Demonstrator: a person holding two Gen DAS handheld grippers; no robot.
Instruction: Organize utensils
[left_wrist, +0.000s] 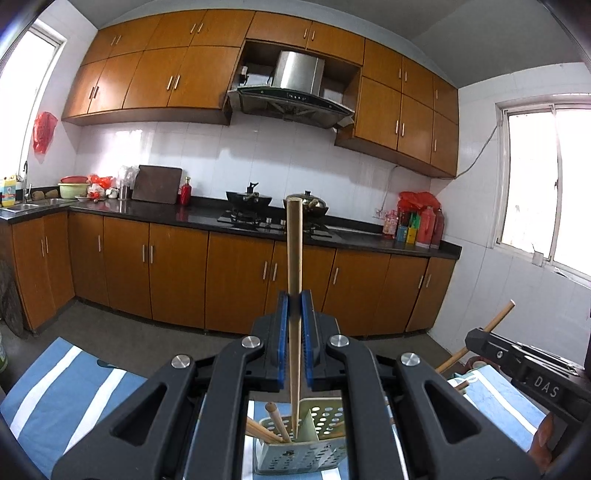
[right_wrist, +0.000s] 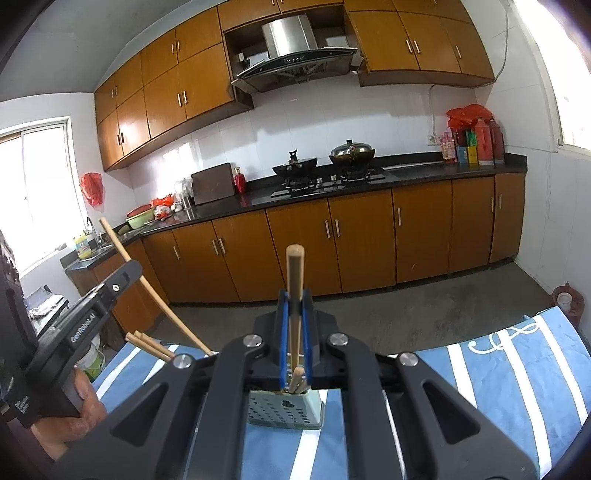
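Note:
My left gripper (left_wrist: 294, 301) is shut on a wooden chopstick (left_wrist: 294, 254) that stands upright, its lower tip down in a pale green perforated utensil holder (left_wrist: 295, 458). Other chopsticks (left_wrist: 275, 421) lean in the holder. My right gripper (right_wrist: 294, 295) is shut on another upright chopstick (right_wrist: 294, 273), its lower end in the same holder (right_wrist: 284, 408). The left gripper's body (right_wrist: 92, 317) and its chopstick (right_wrist: 147, 288) show at the left of the right wrist view; the right gripper's body (left_wrist: 524, 365) shows at the right of the left wrist view.
The holder stands on a blue and white striped cloth (right_wrist: 498, 376). Beyond it is bare grey floor, then brown cabinets under a dark counter (left_wrist: 184, 214) with a stove, two woks (right_wrist: 295, 166), bottles and a sink.

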